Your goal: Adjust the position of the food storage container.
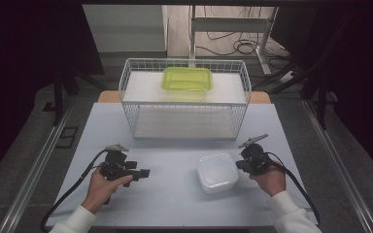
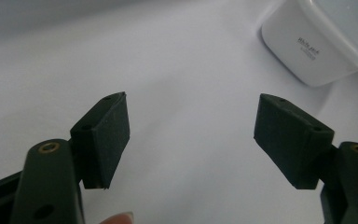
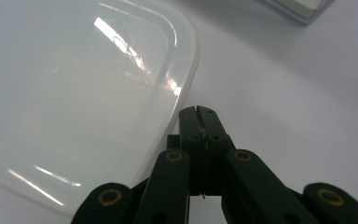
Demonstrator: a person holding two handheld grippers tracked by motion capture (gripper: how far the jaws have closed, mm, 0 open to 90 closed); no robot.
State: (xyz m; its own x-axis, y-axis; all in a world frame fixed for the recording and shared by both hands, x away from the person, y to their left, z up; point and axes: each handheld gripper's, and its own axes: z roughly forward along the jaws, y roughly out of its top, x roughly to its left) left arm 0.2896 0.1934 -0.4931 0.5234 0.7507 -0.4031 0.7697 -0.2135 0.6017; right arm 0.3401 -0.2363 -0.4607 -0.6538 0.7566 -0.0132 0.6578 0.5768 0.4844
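Table point(image 1: 175, 194) carries a wire basket point(image 1: 184, 99) at the far side, with a green container point(image 1: 187, 79) sitting on its upper shelf. White lidded container point(image 1: 217, 172) rests on the near right of the table, between the two hands. Right gripper point(image 3: 199, 112): jaws clenched together, empty, tips just beside the container's rim. Left gripper point(image 2: 191, 135): jaws spread wide, empty, well apart from the container. Risk: closed tips could nudge the light container across the smooth table, or slide off its glossy lid instead of catching the edge.
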